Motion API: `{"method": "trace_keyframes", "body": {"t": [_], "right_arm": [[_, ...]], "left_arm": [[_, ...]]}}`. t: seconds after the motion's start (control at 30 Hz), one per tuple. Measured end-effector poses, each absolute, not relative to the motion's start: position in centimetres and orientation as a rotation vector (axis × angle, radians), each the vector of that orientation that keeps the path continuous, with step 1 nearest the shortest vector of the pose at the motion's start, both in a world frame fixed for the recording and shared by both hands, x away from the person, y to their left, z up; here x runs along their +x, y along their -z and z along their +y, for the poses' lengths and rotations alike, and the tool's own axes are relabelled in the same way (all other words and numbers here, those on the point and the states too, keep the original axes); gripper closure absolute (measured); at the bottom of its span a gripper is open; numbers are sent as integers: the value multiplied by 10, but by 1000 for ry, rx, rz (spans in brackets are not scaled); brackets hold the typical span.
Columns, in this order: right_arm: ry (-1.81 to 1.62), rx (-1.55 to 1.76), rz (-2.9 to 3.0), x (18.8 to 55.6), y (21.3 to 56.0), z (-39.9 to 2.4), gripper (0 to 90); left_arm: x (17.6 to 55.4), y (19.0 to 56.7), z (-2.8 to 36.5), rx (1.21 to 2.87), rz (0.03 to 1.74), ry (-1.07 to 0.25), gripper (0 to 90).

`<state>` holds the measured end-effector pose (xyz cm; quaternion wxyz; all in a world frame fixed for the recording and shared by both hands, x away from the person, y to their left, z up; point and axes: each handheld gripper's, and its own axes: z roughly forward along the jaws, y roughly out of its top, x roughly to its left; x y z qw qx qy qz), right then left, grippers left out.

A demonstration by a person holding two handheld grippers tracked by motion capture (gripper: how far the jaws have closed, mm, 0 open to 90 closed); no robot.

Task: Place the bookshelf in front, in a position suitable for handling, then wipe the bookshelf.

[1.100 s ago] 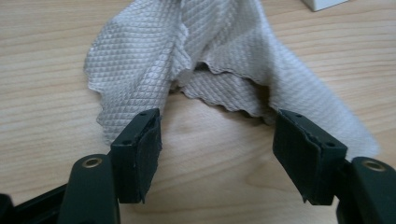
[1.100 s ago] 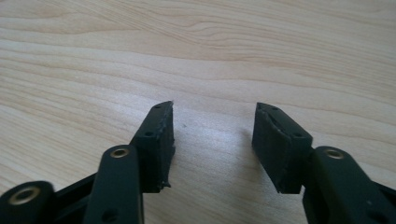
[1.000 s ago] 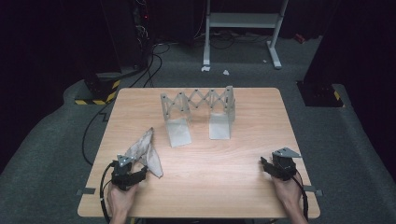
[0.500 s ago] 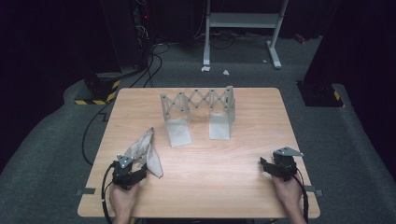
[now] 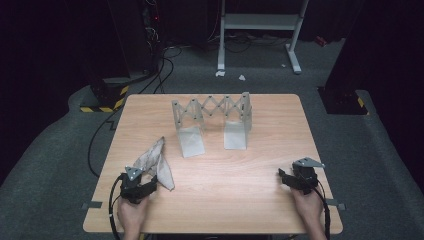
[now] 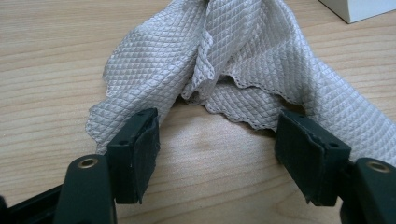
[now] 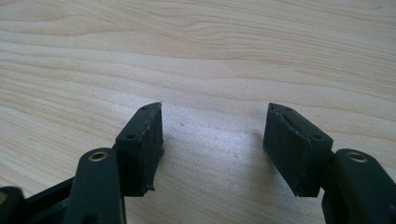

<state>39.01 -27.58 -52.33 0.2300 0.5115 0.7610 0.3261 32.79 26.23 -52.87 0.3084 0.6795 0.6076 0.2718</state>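
A crumpled grey waffle-weave cloth [image 5: 152,161] lies on the near left of the wooden table [image 5: 240,200]. My left gripper [image 5: 151,186] rests on the table at the cloth's near edge, open. In the left gripper view the cloth [image 6: 243,60] spreads just beyond the left gripper [image 6: 217,140], its folds reaching both jaw tips and bare wood between the pads. At the near right my right gripper [image 5: 284,177] lies on the table; its jaws have just been opening. The right gripper view shows the right gripper [image 7: 212,140] wide open over bare wood, with nothing between the pads.
A grey accordion-style folding rack [image 5: 212,112] stands at the table's far middle on two flat pale feet; a corner of one foot [image 6: 359,9] shows past the cloth. Beyond the table, cables and a white stand [image 5: 260,22] sit on dark floor.
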Motion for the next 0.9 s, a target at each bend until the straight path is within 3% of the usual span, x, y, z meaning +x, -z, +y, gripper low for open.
{"method": "trace_keyframes", "body": {"t": [0.9], "right_arm": [[-895, 1405, 2092, 391, 523, -275, 370]], "left_arm": [[327, 529, 262, 1792, 1611, -718, 312]]}}
